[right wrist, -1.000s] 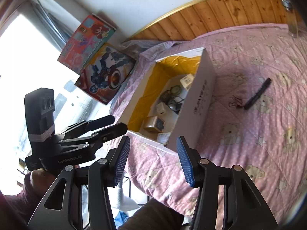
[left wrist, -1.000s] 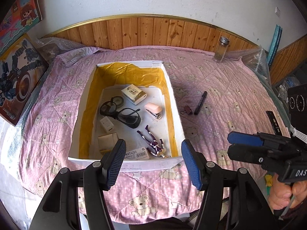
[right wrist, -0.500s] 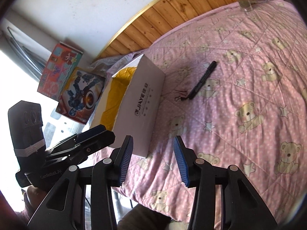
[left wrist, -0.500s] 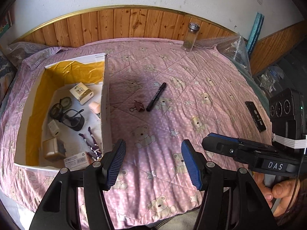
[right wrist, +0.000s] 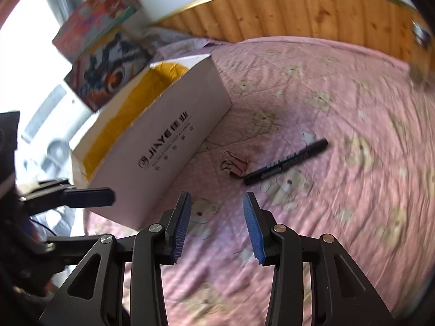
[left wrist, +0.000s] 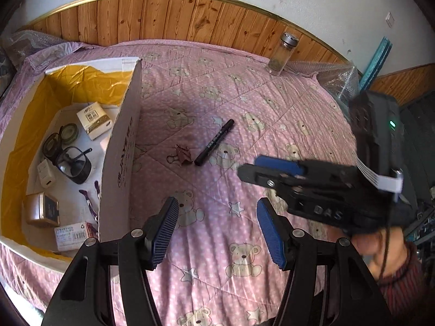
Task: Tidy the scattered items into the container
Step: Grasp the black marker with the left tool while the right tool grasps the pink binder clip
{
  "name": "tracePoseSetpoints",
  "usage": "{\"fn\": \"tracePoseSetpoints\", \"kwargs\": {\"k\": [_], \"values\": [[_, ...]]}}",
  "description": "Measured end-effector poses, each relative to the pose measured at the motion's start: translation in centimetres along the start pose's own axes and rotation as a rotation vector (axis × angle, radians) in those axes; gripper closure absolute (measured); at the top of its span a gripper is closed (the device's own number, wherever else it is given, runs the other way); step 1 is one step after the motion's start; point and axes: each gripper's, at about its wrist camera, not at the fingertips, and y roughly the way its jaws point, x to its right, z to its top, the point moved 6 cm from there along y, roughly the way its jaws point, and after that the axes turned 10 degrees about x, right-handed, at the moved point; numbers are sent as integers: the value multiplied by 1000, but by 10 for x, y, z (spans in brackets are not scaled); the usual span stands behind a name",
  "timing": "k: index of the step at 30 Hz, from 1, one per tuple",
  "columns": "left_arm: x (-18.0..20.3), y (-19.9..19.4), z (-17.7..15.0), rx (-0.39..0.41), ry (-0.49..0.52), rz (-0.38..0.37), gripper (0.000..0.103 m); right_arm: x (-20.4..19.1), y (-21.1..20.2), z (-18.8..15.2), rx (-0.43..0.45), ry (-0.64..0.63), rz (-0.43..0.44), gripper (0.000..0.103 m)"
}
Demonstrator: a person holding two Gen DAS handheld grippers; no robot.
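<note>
- Left gripper (left wrist: pixel 217 229) — blue-padded jaws spread wide, nothing between them; held above the quilt, just right of the box's near corner.
- Right gripper (right wrist: pixel 216 228) — jaws likewise parted, with nothing in them; it hangs over the quilt a little short of the marker and clip. From the left wrist view its black body juts in from the right, with a hand (left wrist: pixel 364 247) gripping it from below.
- Marker (right wrist: pixel 285 161) — black, capped, lying flat on the quilt on a diagonal, outside the box, near its long printed side.
- Binder clip (right wrist: pixel 235 164) — small, pinkish with wire handles, lying just beside the marker's near end, between marker and box; whether they touch cannot be told.
- Box (left wrist: pixel 123 146) — white cardboard, open-topped, yellow-lined, standing on the left part of the quilt. Inside: dark-framed glasses (left wrist: pixel 72 160), a small white carton (left wrist: pixel 93 119), a round tin, a white plug, a gold-edged case, purple-handled pliers, a labelled packet.
- Quilt (left wrist: pixel 244 103) — pink, printed with bears and stars.
- Glass jar (left wrist: pixel 281 54) — metal lid, upright at the far edge by the wood panelling, well apart from the rest.
- Two colourful toy boxes (right wrist: pixel 106 62) — leaning beyond the box.
</note>
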Motion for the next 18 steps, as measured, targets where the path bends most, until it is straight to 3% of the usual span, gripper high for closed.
{"fn": "tracePoseSetpoints", "kwargs": {"k": [5,9,12,14,18], "values": [[-6,11,-21,-67,-68,-37,42,-9,63,-1,-160,-414,31,53],[-10,21,-21,-80,-121,-64,42,1,97,4,-216,-528,77,53],[-10,30,-17,-89,-140,-83,42,10,121,1,-264,-547,127,54],[-9,37,-14,-97,-148,-93,42,17,125,8,-247,-464,186,65],[-6,50,-7,-108,-151,-110,42,40,118,20,-185,-286,251,65]]}}
